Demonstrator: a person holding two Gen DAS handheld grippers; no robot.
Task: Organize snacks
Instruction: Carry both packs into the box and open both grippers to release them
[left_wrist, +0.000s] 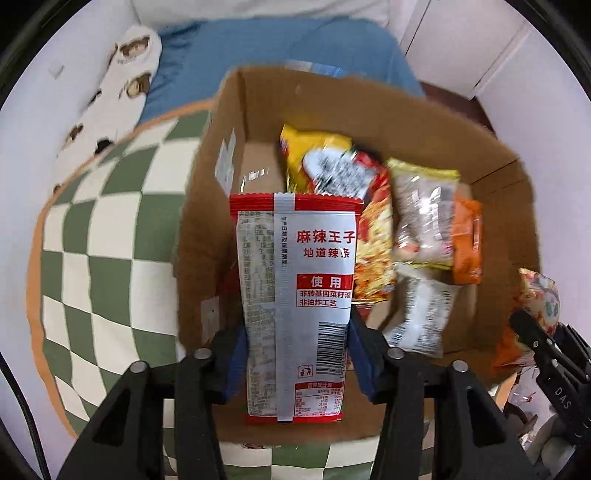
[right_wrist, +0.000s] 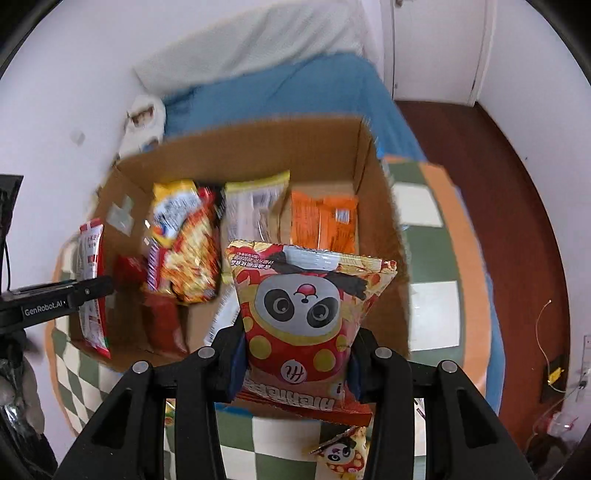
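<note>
Over the open cardboard box (left_wrist: 207, 221), my left gripper (left_wrist: 297, 332) points down. Its blue pads sit against both edges of a red-and-white spicy strip packet (left_wrist: 295, 295). My right gripper (right_wrist: 295, 350) has its pads pressed into the waist of a puffed red panda snack bag (right_wrist: 303, 302), above the box's (right_wrist: 384, 229) near right corner. Inside the box lie a yellow-red noodle bag (left_wrist: 325, 162), a clear bag (left_wrist: 421, 214) and an orange packet (right_wrist: 321, 221). In the right wrist view the left gripper (right_wrist: 92, 288) with its packet shows at the box's left side.
The box stands on a green-and-white checked mat (left_wrist: 110, 258) with an orange border, laid over blue bedding (left_wrist: 258, 48). A white printed pillow (left_wrist: 125, 81) lies by the wall. Another small panda bag (right_wrist: 343, 454) rests on the mat. Dark wooden floor (right_wrist: 498, 203) and cables (right_wrist: 554, 369) are to the right.
</note>
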